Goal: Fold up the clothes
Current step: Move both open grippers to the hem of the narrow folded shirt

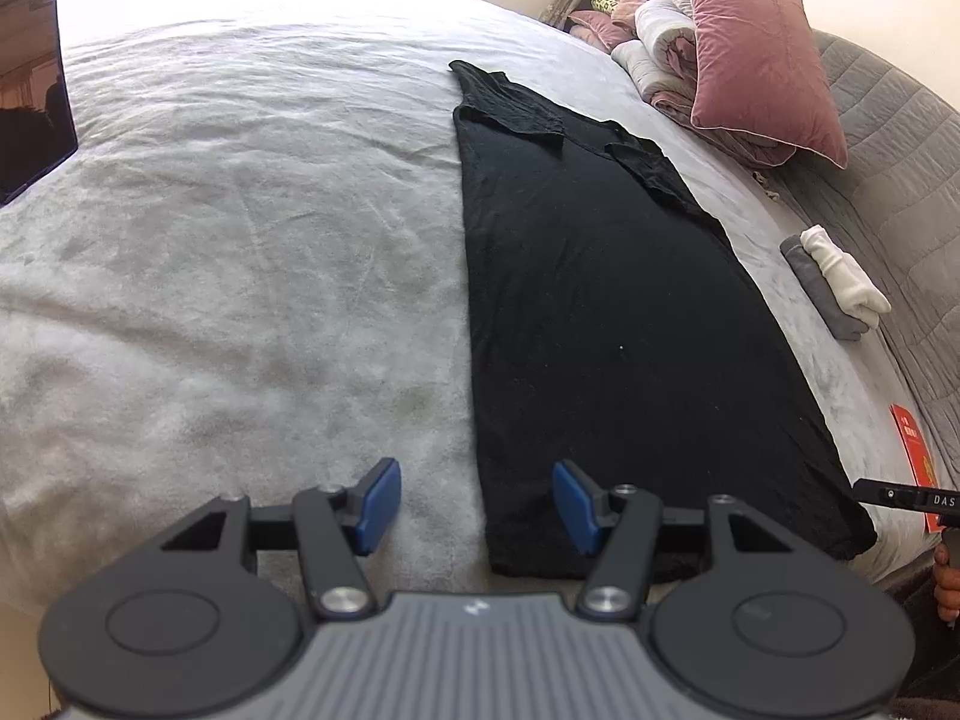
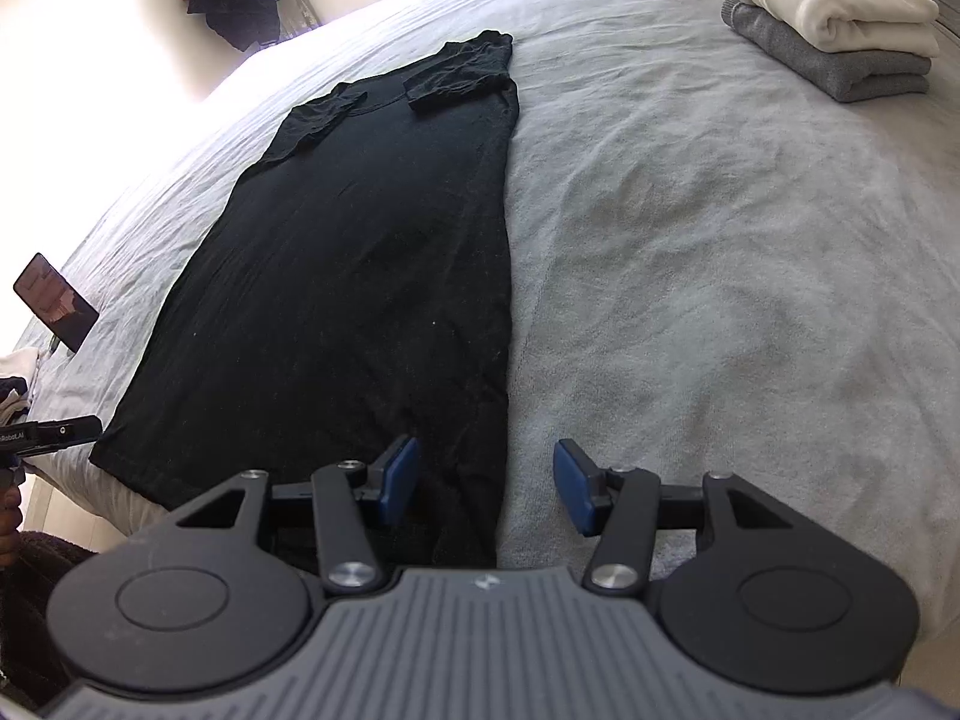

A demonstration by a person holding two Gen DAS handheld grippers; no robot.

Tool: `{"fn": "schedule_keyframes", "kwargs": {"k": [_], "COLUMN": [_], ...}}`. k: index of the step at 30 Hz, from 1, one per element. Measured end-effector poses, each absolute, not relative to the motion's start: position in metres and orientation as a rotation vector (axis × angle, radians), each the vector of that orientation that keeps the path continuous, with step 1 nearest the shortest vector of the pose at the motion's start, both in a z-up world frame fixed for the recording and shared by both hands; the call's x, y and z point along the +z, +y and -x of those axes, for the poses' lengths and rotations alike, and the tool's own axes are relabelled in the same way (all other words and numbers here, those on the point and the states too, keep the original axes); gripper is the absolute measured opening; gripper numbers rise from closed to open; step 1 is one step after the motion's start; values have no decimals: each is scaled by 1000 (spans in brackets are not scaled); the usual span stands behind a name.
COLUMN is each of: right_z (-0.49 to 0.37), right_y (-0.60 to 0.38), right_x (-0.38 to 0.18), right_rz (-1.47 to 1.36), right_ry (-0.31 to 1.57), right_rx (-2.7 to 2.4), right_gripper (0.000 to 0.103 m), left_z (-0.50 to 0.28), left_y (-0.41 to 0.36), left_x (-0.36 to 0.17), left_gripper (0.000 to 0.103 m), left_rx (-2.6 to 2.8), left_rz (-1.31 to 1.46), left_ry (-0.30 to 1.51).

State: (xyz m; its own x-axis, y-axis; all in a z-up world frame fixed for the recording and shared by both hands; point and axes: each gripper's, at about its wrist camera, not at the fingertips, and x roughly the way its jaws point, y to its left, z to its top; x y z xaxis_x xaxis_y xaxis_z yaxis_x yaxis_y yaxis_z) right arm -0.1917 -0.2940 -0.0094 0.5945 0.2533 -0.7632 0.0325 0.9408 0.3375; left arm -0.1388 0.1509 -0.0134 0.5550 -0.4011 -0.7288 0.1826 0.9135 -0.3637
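the black short-sleeved cotton t-shirt [image 1: 606, 312] lies flat on the pale grey plush bedspread [image 1: 240, 252] as a long narrow strip: both sleeves are turned inward over the chest at the far end, and the two long edges run straight. the lengthwise folds therefore stand made, while the strip is at full length, so the crosswise folds from hem toward collar look to be what is left.

the left gripper [image 1: 477, 501] hangs just above the near hem, its blue-padded jaws wide apart and holding nothing; the shirt's left edge runs between them, with the right pad over the cloth and the left pad over bare bedspread. the right gripper [image 2: 485, 483] mirrors this at the hem's other corner, equally wide open and empty, the shirt's right edge running between its pads.

far ahead and to the right of the right gripper, a folded cream garment on a folded grey garment [image 2: 834, 30] sits near the headboard side, so some clothes already lie folded and stacked. a dusty-pink velvet cushion [image 1: 762, 54] rests on bundled bedding beyond.
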Motion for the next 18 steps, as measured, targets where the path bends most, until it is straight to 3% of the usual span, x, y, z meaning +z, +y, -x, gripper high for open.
{"fn": "schedule_keyframes", "kwargs": {"k": [18], "right_z": [196], "right_y": [-279], "right_x": [-16], "right_rz": [-230], "right_ry": [972], "right_rx": [123], "right_gripper": [61], "left_z": [152], "left_y": [147], "left_x": [-23], "left_gripper": [59], "left_rx": [-390], "left_rz": [197], "left_ry": [835]}}
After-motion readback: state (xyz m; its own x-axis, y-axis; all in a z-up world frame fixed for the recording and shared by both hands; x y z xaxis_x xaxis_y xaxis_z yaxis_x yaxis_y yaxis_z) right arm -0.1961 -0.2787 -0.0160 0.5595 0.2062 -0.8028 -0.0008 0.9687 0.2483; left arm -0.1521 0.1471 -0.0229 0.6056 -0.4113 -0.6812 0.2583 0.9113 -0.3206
